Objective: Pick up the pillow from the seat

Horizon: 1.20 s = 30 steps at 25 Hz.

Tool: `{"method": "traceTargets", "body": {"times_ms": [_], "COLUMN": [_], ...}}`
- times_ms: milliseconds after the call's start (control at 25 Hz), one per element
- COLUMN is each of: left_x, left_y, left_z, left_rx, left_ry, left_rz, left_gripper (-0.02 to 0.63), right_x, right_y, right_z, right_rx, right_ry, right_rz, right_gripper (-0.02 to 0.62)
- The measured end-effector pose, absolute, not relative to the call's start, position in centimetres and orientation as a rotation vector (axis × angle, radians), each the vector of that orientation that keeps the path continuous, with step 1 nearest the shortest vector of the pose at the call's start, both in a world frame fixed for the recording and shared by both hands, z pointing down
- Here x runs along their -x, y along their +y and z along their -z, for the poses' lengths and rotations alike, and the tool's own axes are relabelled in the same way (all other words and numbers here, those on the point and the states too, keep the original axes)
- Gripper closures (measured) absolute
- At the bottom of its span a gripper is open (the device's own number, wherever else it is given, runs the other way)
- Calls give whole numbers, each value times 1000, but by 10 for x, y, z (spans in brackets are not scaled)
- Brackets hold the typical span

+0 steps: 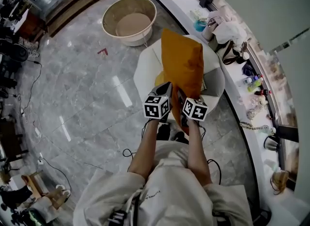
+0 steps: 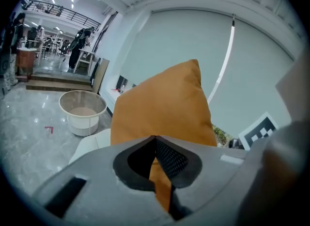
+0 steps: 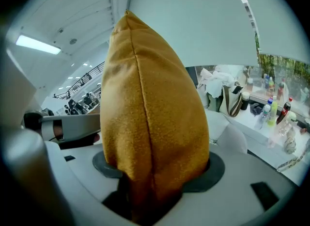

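Together, the left gripper pinches a thin fold of the pillow and the right gripper clamps a thick bunch of its edge. It stands upright beyond both, over the seat.

This looks like a large open-plan office or studio hall, not a home. The floor is polished grey marble, with loose cables trailing across it and a red tape mark. A long curved white worktop runs beneath a window with a roller blind and is cluttered with drink bottles and a tote bag. Further back, steps rise to a platform where a person stands among desks, under a railed gallery and ceiling lights. A round white seat and a pale tub stand on the floor.
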State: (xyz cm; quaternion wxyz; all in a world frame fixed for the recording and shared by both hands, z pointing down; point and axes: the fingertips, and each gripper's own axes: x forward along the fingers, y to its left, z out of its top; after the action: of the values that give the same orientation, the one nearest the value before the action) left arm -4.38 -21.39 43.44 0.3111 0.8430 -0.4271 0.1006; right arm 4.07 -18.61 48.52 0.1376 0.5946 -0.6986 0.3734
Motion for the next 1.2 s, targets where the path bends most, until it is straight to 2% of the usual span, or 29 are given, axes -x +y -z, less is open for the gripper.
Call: {"method": "traceTargets", "body": {"times_ms": [600, 1200], "left_x": [16, -17], "left_y": [-111, -47], "left_z": [-404, -408], "left_rx": [-2300, -2332], "left_ry": [-1159, -1154], "left_rz": [-322, -354], "left_gripper": [597, 597], "right_x": [-87, -110], "right_y": [-90, -42], "right_z": [-466, -458], "right_rx": [-1802, -1774], "right_ry": [-2057, -2109], "right_rz": [-1000, -884], "right_gripper": [287, 287]}}
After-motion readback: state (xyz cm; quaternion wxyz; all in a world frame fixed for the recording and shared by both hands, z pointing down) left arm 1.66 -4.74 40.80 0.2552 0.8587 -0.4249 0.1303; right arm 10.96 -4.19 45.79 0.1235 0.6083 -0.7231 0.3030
